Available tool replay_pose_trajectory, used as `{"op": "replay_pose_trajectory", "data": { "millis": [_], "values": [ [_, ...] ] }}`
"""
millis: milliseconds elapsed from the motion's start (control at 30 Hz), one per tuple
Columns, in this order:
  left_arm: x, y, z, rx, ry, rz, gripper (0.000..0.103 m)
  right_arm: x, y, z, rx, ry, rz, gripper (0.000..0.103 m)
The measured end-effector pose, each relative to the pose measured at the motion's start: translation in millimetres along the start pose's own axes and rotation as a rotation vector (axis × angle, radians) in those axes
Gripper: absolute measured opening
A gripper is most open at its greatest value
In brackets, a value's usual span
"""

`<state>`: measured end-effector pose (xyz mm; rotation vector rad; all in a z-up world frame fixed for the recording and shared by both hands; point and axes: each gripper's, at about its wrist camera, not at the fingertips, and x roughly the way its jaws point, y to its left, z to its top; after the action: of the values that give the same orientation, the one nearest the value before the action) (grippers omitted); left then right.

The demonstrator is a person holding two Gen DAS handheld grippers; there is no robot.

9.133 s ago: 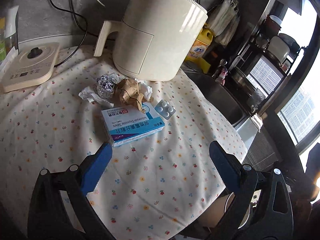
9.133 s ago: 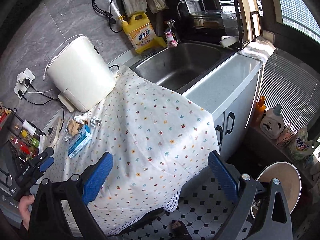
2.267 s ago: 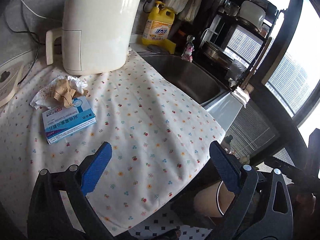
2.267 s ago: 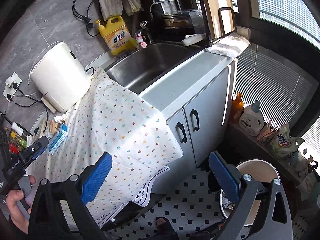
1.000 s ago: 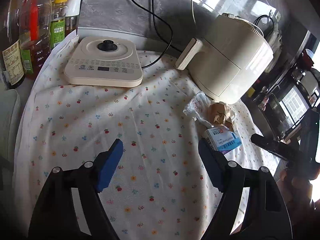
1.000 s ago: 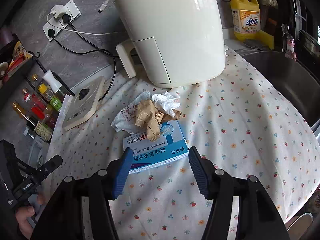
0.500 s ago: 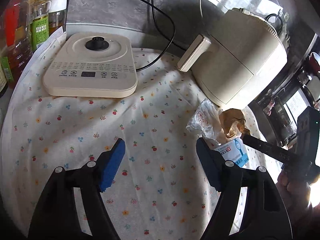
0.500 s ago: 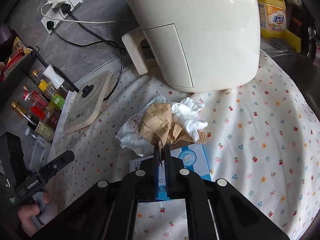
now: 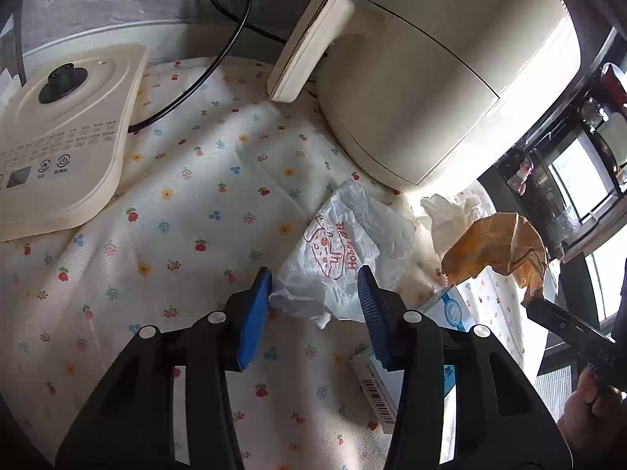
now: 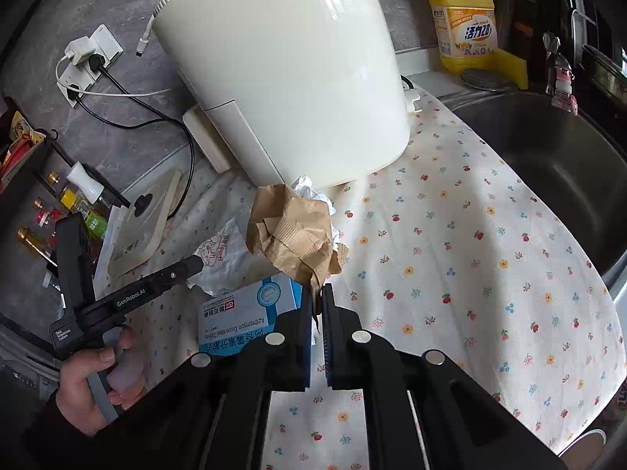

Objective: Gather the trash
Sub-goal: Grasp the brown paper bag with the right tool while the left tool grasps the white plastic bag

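A crumpled brown paper [image 10: 290, 231] hangs lifted above the floral cloth, its lower corner pinched in my shut right gripper [image 10: 317, 301]. In the left wrist view that brown paper [image 9: 497, 246] hangs at the right, off the tip of the right gripper [image 9: 537, 305]. My left gripper [image 9: 313, 297] is closing, and the white printed plastic wrapper [image 9: 337, 258] lies uncrushed between its blue pads. The right wrist view shows the left gripper [image 10: 194, 265] low over that wrapper [image 10: 219, 258]. A blue medicine box [image 10: 247, 313] and a white tissue [image 9: 450, 211] lie beside them.
A big cream air fryer [image 10: 282, 70] stands just behind the trash. A cream kettle base [image 9: 58, 149] with a black cord sits at the left, with condiment bottles [image 10: 70, 203] beyond it. The steel sink [image 10: 548, 164] and a yellow detergent jug [image 10: 466, 27] are at the right.
The right gripper shut on the brown paper and lifted it off the pile. The left gripper moved forward and down to the white wrapper, and its jaws narrowed around it.
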<state>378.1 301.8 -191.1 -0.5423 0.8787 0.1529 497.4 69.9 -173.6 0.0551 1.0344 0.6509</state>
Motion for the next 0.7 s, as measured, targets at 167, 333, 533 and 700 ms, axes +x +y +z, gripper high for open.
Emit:
{"op": "replay_pose_trajectory", "data": {
  "millis": [167, 333, 533, 700],
  "values": [
    [-7.7, -10.9, -7.5, 0.023, -0.029, 0.029, 0.008, -6.7, -1.6, -8.8, 0.004, -0.002, 0.001, 0.006],
    [-36.9, -8.0, -23.9, 0.03, -0.082, 0.02, 0.008, -5.4, 14.6, -19.7, -0.013, 0.005, 0.031, 0.006],
    [-80.8, 15.2, -52.8, -0.007, -0.117, 0.034, 0.008, -6.5, 46.0, -43.9, -0.057, 0.023, 0.07, 0.006],
    [-105.7, 25.0, -73.5, -0.008, -0.127, 0.02, 0.008, -16.8, 58.8, -67.6, -0.043, 0.019, 0.074, 0.006]
  ]
}}
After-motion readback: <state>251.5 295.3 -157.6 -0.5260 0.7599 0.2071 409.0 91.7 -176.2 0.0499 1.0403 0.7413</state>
